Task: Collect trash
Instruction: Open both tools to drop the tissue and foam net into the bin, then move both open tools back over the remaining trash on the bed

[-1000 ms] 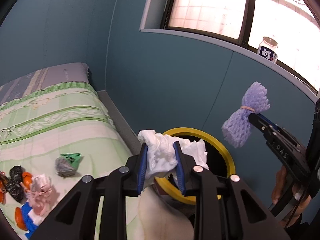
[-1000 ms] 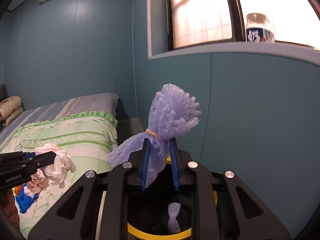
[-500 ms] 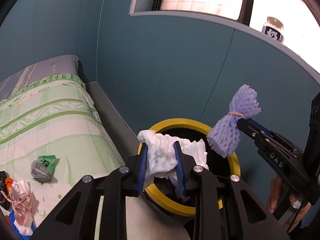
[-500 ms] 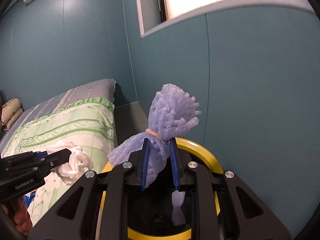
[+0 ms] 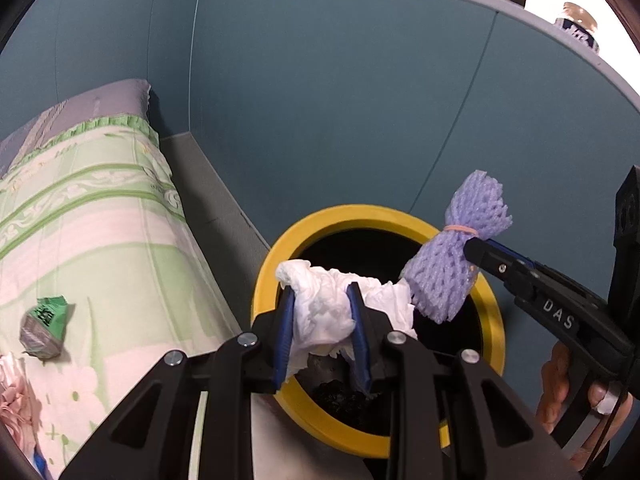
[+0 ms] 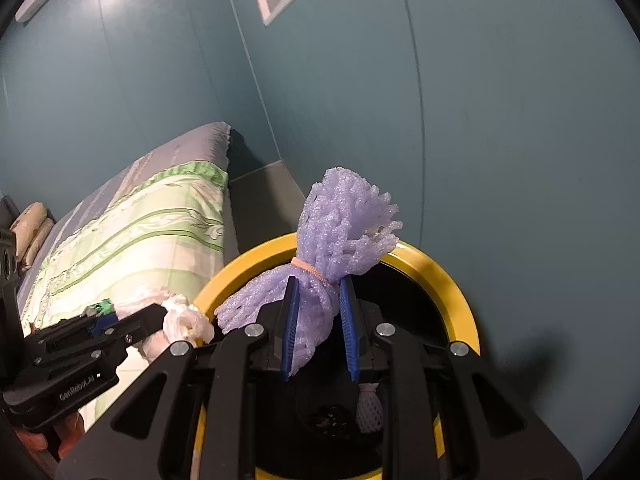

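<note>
My left gripper is shut on a crumpled white tissue and holds it over the near rim of a black trash bin with a yellow rim. My right gripper is shut on a purple foam net tied with a rubber band and holds it above the bin's opening. The net also shows in the left wrist view, and the tissue in the right wrist view. A white foam net lies inside the bin.
A bed with a green patterned sheet lies left of the bin. A crumpled green and grey wrapper and pink trash lie on it. A blue wall stands behind the bin. A jar sits on the window sill.
Both grippers have moved down and forward toward the bin with their loads. The bin's yellow rim now fills more of both views.
</note>
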